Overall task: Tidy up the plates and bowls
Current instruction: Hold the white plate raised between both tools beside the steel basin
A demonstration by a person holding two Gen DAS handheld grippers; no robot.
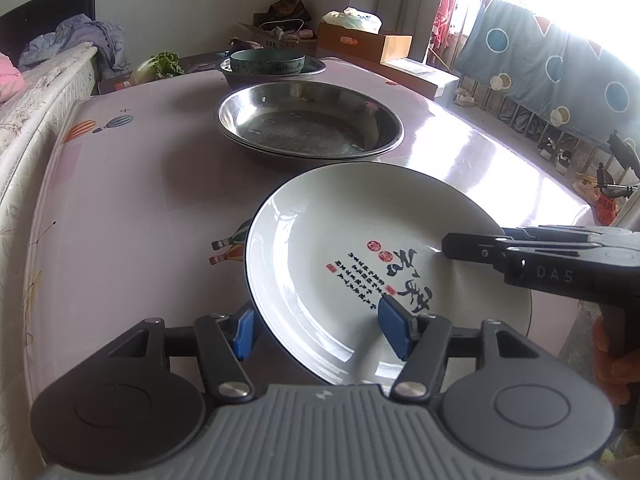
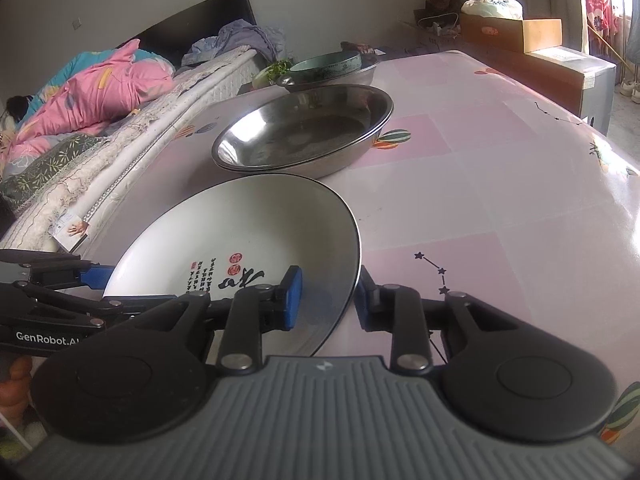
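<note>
From the left wrist camera, the white plate (image 1: 360, 264) with dark rim and calligraphy print sat tilted just in front of the stacked steel basins (image 1: 310, 124) on the pink-patterned table (image 1: 132, 200). The left gripper (image 1: 320, 330) straddled the plate's near rim, its blue pads standing apart, one outside the rim and one over the plate's face, neither clearly pressing. The right gripper (image 1: 472, 249) reached in over the plate's right side. Behind the basins a green bowl (image 1: 267, 61) rested inside another steel basin.

From the right wrist camera, the right gripper (image 2: 326, 300) had the plate's (image 2: 248, 232) rim between its pads with slight gaps showing. The left gripper (image 2: 96, 276) met the plate's left edge. The steel basins (image 2: 304, 128) lay just beyond the plate.
</note>
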